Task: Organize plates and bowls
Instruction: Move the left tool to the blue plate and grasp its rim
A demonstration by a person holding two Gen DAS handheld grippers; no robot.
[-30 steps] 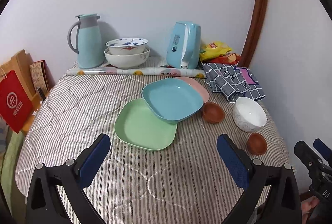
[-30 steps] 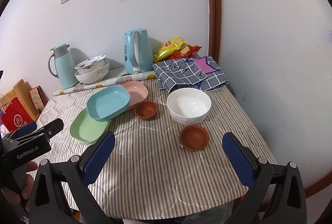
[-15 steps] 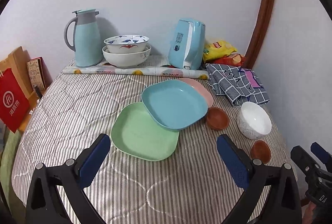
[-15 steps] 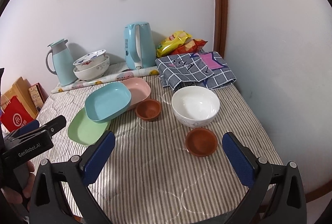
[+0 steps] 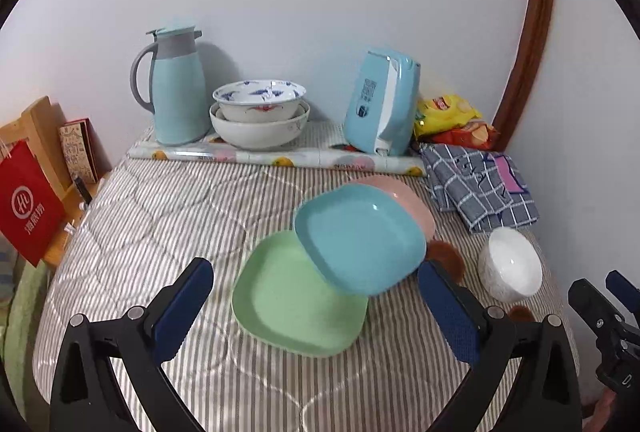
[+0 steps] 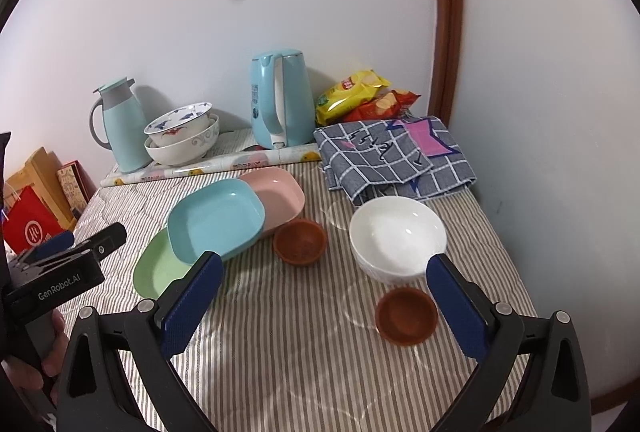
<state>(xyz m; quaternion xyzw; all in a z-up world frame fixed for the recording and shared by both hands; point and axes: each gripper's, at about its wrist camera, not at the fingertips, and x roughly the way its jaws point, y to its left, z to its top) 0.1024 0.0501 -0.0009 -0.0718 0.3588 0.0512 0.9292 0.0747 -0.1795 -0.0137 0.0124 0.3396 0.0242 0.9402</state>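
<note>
On the striped table a blue plate (image 5: 360, 238) (image 6: 216, 218) leans across a green plate (image 5: 296, 306) (image 6: 158, 268) and a pink plate (image 5: 404, 197) (image 6: 276, 197). A white bowl (image 6: 396, 236) (image 5: 510, 270) stands to the right, between two small brown bowls (image 6: 300, 242) (image 6: 406, 316). My left gripper (image 5: 316, 306) hovers open above the green plate's near side. Over the table's front, my right gripper (image 6: 324, 296) is open and empty, its right finger close to the near brown bowl.
Along the back wall stand a teal thermos (image 5: 176, 87), two stacked white patterned bowls (image 5: 260, 111), a blue kettle (image 6: 280, 99), snack bags (image 6: 360, 93) and a folded checked cloth (image 6: 396, 155). A red bag (image 5: 28, 199) sits off the left edge. Walls close the back and right.
Both grippers have moved forward over the table, so the plates and bowls look nearer. Nothing on the table has shifted, and both grippers stay open.
</note>
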